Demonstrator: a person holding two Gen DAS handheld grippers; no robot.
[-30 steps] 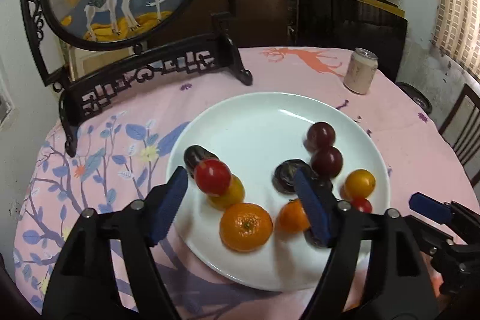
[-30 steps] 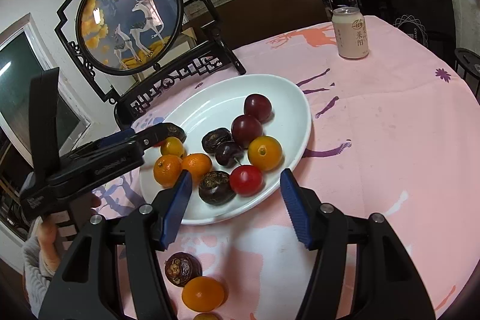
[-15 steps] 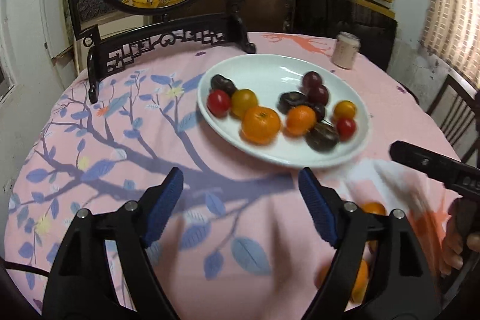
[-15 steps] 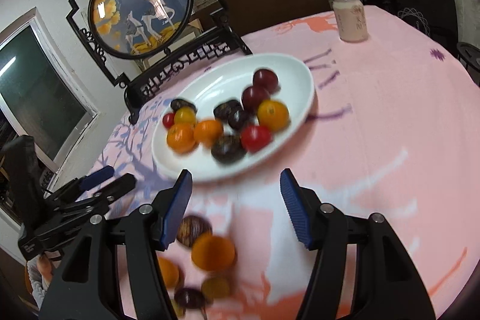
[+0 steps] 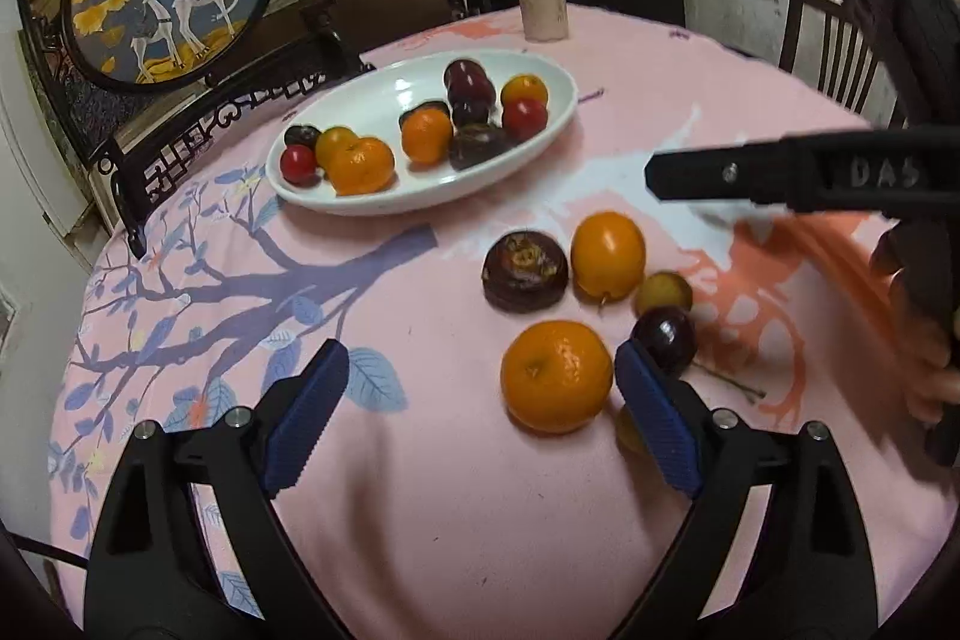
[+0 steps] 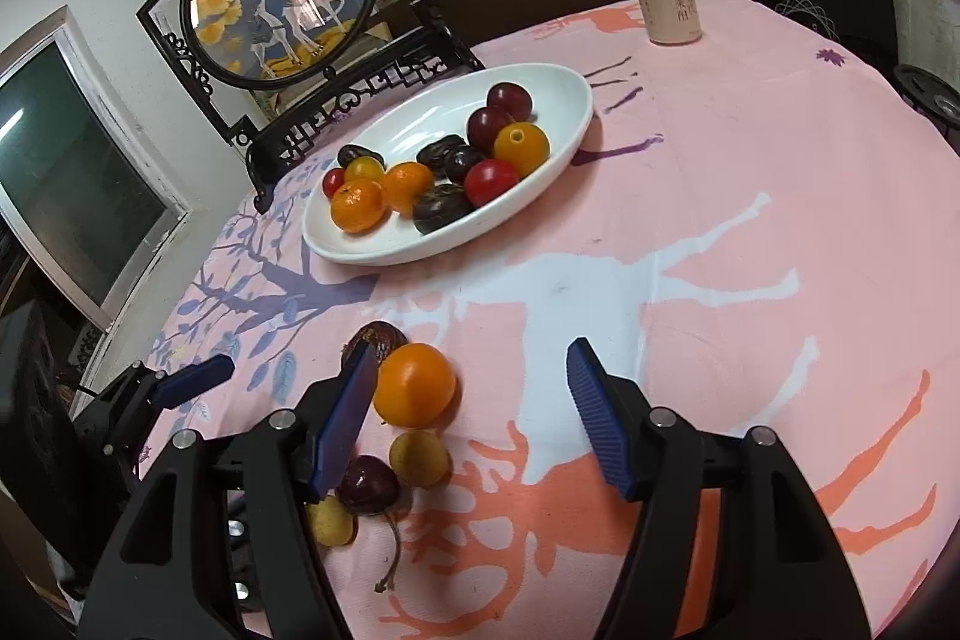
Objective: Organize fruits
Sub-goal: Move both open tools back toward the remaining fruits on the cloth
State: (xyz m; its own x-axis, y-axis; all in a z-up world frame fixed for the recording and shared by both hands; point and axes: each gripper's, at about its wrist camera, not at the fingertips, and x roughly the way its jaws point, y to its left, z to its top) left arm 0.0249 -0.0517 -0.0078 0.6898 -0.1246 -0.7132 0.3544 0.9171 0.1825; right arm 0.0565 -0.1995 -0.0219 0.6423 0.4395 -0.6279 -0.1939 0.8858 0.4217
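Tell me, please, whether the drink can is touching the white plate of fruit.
Apart. The right wrist view shows bare pink tablecloth between the can and the plate at its far rim.

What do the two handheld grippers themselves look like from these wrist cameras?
Both share one build. The left gripper and right gripper have matte black plastic arms shaped like clamp handles, silver screw heads at the joints, and ribbed blue fingertip pads. The right gripper's black body, seen from the left camera, carries raised lettering reading "DAS". A bare hand grips its handle; no sleeve shows.
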